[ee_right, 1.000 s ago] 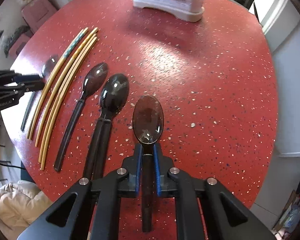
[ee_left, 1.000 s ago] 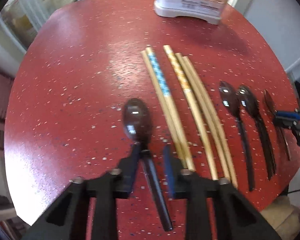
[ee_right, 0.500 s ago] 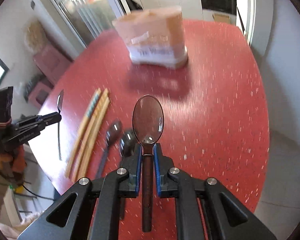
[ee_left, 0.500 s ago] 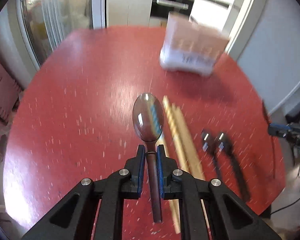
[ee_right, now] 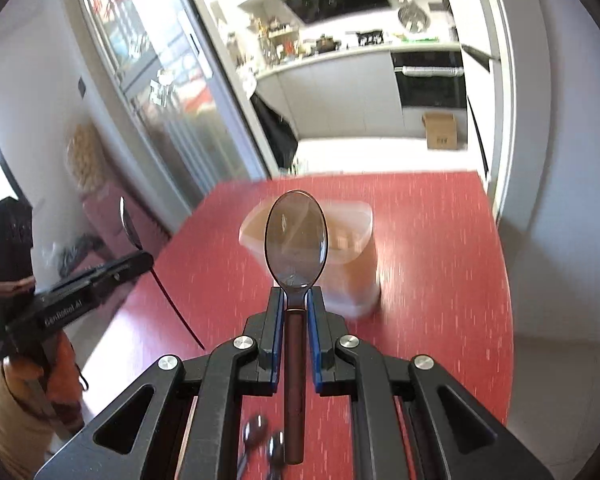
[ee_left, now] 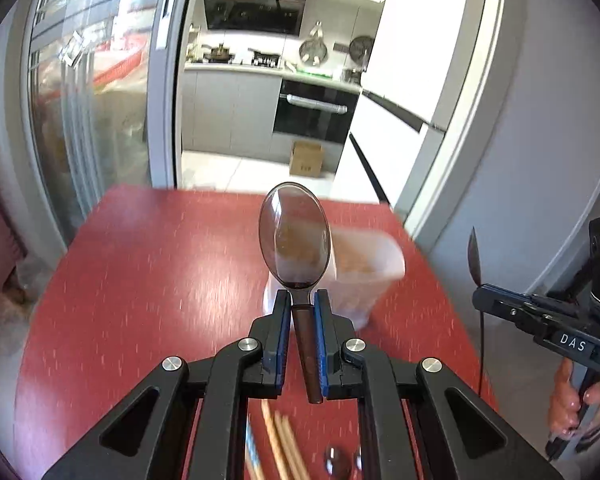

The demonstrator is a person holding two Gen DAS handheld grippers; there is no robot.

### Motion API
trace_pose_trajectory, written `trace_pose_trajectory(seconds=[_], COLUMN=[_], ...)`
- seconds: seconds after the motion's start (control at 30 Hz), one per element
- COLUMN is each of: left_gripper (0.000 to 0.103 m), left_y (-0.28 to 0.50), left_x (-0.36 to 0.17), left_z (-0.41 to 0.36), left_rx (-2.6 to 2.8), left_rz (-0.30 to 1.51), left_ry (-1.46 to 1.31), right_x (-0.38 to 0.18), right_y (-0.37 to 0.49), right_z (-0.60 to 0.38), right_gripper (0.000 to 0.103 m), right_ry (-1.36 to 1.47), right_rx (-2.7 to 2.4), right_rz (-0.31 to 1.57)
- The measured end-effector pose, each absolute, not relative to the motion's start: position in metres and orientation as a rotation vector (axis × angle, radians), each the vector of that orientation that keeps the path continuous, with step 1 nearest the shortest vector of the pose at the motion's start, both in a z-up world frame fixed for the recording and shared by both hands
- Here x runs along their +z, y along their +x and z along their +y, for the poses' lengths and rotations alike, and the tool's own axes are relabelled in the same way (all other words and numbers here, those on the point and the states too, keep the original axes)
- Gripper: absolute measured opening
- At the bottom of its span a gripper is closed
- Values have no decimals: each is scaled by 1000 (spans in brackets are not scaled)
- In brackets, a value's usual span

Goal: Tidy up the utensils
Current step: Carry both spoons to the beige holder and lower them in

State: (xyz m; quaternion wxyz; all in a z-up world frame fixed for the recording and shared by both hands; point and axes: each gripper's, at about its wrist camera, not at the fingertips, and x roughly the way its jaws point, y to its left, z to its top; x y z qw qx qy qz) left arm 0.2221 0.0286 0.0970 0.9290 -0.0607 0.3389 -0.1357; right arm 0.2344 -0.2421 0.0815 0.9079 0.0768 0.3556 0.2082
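Red table (ee_left: 140, 280) carrying utensil holder (ee_left: 364, 280) at 12 o'clock ahead of both grippers. Chopsticks (ee_left: 284, 444) and spare spoons (ee_right: 256, 436) lying at 6 o'clock below.

Left gripper (ee_left: 302, 312) clamping left spoon (ee_left: 295, 236) at neck; right gripper (ee_right: 296, 308) clamping right spoon (ee_right: 296, 236) likewise.

Spoons likely light, stiff, glossy and slippery; neck grip looking sound.

Both views were brightly lit by daylight from the glass doors (ee_left: 92, 92) and kitchen. The red surface (ee_left: 160, 280) and container (ee_right: 352, 248) were smeared by motion blur. Edges were bent and darkened by fisheye distortion.
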Motion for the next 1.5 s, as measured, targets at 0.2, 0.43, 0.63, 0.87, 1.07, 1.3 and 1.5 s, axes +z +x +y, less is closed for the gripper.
trace_pose_trajectory(seconds=[0.2, 0.43, 0.63, 0.87, 1.07, 1.3, 1.5], left_gripper=[41, 41, 41, 41, 41, 41, 41], left_y=[277, 330, 355, 362, 358, 356, 335], left_x=[126, 124, 97, 55, 38, 26, 32], left_z=[22, 12, -2, -9, -10, -7, 1], left_rx=[-266, -251, -250, -242, -218, -179, -162], left_rz=[599, 559, 580, 639, 649, 699, 681], left_ry=[-137, -120, -94, -75, -57, -45, -47], right_x=[104, 104, 78, 40, 19, 9, 12], right_y=[298, 354, 373, 374, 371, 368, 364], right_z=[-233, -209, -191, -178, -178, -175, -176], right_gripper=[13, 13, 13, 12, 12, 13, 41], right_ry=[162, 121, 54, -25, -64, -80, -87], right_rx=[412, 371, 354, 345, 341, 353, 354], right_rz=[631, 562, 511, 522, 559, 605, 621])
